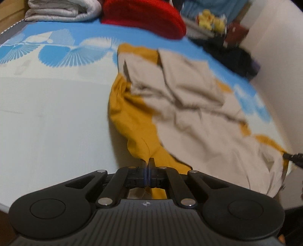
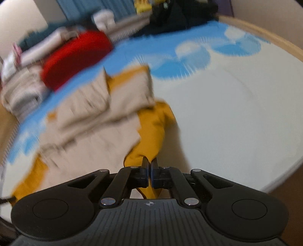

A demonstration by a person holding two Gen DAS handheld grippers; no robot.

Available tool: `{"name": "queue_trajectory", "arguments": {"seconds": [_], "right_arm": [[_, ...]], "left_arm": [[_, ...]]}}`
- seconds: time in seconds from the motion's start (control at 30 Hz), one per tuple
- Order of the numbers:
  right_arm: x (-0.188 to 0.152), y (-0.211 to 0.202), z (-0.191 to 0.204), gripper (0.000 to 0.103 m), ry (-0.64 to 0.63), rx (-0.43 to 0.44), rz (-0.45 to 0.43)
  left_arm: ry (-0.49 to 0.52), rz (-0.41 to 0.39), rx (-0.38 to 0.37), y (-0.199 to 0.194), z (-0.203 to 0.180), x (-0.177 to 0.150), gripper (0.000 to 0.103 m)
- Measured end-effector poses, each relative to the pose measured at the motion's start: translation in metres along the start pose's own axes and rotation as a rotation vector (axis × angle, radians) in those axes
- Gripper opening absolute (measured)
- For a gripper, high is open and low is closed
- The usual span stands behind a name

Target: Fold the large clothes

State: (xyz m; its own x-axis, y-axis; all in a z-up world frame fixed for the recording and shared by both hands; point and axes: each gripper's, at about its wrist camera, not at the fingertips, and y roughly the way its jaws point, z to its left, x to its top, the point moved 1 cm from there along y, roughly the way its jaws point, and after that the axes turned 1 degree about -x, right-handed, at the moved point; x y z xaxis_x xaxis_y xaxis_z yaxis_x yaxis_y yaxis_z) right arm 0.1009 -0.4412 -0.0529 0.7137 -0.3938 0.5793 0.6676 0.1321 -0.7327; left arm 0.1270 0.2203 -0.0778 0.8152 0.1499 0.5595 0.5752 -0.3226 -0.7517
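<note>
**Both grips set on the mustard hem, ready to carry the fold**

I had 2 grippers on the job, and both were clamped. My left gripper [image 1: 147, 162] had its jaws pressed together on a pinch of the mustard garment [image 1: 130, 121], the yellow cloth running down between the pads and out beneath them. My right gripper [image 2: 149, 163] did the same on its own stretch of that garment [image 2: 151, 130], a fold of yellow caught between the 2 blue-edged pads.

Just ahead of my left fingers the mustard cloth rose in a ridge and then spread away to the right, with a beige garment [image 1: 189, 98] lying crumpled on top of it. From my right fingers the same beige piece [image 2: 94, 121] sat ahead and to the left, over the yellow. To the outer side of each grip lay only bare bed sheet [image 1: 47, 117], pale near me and printed blue farther off.

Far beyond the fingers sat a red cushion [image 1: 144, 17] and a folded white quilt [image 1: 60, 10].

I judged this to be the start of a fold: the near edge gripped at 2 points, not yet carried over. The next move called for lifting both corners together, keeping the edge taut between them, and laying it away from me toward the far hem, without dragging the beige piece askew. Blur in the right view left finer detail uncertain.
</note>
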Motion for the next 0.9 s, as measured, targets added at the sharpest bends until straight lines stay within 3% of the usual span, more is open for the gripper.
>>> {"name": "queue_trajectory", "arguments": {"seconds": [0.17,0.3,0.67,0.9], "right_arm": [[0.040,-0.016,0.003,0.001,0.059,0.070,-0.122],[0.064,-0.007,0.005,0.001,0.090,0.081,-0.194],[0.098,0.056,0.015,0.001,0.122,0.038,-0.302],[0.122,0.102,0.018,0.001,0.134,0.012,-0.309]], "left_arm": [[-0.098,-0.120,-0.058,-0.009,0.005,0.024,0.001],[-0.157,-0.196,-0.034,-0.006,0.006,0.044,0.001],[-0.220,-0.282,0.076,0.027,0.012,0.095,0.001],[-0.259,-0.284,0.099,0.059,0.032,0.128,0.001]]}}
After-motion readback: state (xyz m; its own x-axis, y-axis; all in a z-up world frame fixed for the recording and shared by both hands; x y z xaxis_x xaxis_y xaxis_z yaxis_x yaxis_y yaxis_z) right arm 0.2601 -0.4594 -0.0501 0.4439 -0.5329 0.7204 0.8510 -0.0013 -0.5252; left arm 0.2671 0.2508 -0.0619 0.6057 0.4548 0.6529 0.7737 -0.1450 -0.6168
